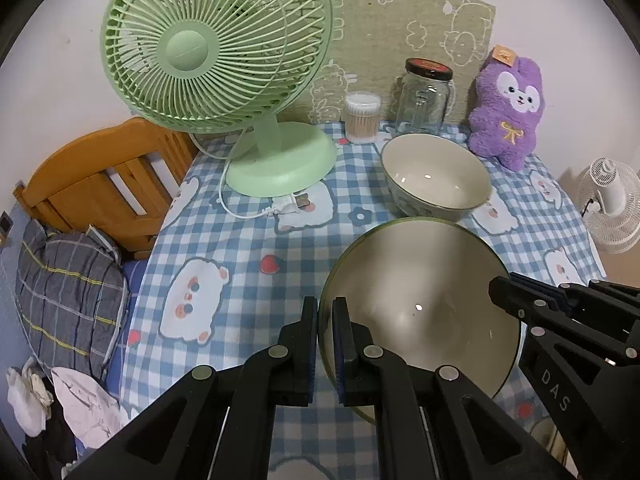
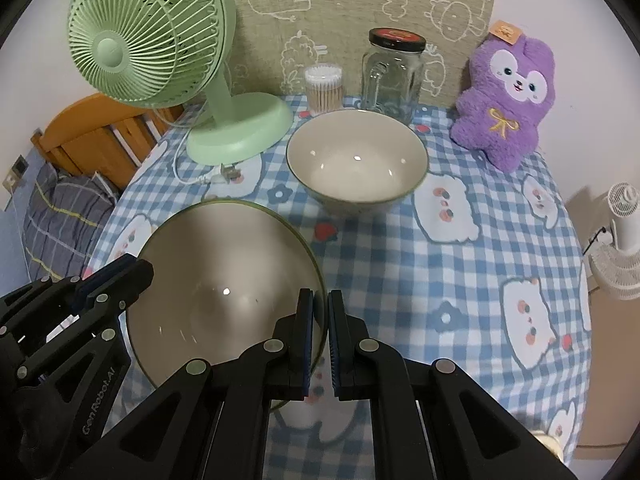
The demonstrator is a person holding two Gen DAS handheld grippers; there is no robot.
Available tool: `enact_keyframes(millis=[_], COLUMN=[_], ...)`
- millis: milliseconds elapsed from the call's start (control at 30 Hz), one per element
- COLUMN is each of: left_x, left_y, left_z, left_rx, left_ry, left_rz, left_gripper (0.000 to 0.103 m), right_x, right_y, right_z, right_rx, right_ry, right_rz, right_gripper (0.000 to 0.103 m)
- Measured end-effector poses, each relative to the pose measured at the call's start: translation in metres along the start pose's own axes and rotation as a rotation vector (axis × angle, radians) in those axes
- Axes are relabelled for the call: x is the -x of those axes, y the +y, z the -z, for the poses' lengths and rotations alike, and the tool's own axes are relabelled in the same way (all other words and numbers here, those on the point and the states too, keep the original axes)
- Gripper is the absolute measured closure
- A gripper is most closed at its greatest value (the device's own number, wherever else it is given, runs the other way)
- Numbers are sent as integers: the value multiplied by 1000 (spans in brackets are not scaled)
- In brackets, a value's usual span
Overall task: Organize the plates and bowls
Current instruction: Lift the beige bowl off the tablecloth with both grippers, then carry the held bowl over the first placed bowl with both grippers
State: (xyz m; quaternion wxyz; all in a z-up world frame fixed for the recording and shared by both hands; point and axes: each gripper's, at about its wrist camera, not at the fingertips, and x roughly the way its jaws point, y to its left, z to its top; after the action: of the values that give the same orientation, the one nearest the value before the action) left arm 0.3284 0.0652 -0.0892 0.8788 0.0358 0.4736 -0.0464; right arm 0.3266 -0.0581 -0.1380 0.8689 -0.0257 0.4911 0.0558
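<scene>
Gripping the near bowl (image 1: 420,304) on opposite rims, left tongs (image 1: 326,344) and right tongs (image 2: 320,340) both clamped on its wall, apparently just above the checked counter (image 2: 480,248). Judging next: carrying it over the far bowl (image 2: 356,164), levelling, then nesting gently.

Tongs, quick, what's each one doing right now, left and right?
Left tongs: closed on the near bowl's left rim.
Right tongs: closed on the same bowl's right rim.

"DAS" marks the right gripper (image 1: 568,308); "GenRobot.AI" marks the left gripper (image 2: 80,304).
</scene>
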Motion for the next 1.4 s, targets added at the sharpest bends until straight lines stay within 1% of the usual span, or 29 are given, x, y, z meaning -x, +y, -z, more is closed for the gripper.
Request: enact_keyframes(millis=[200, 400, 600, 900, 1133, 1300, 1400], left_x=[22, 38, 60, 82, 103, 115, 119], left_y=[-11, -18, -26, -29, -34, -38, -38], left_z=[10, 19, 28, 42, 53, 65, 73], left_rx=[-8, -11, -17, -19, -26, -40, -37], left_ry=[-20, -27, -53, -66, -91, -104, -100], left_rz=[-14, -12, -12, -3, 0, -18, -15], left_gripper=[100, 100, 100, 100, 100, 100, 100], right_x=[19, 40, 64, 91, 107, 117, 121], right_y=[-8, -12, -15, -16, -16, -15, -13], right_z=[16, 29, 42, 58, 70, 82, 90], right_rx=[-18, -19, -9, -5, -2, -1, 6], right_ry=[1, -18, -34, -58, -73, -71, -71], right_rz=[-17, -12, -6, -5, -1, -8, -5], right_gripper=[93, 93, 93, 93, 93, 93, 93])
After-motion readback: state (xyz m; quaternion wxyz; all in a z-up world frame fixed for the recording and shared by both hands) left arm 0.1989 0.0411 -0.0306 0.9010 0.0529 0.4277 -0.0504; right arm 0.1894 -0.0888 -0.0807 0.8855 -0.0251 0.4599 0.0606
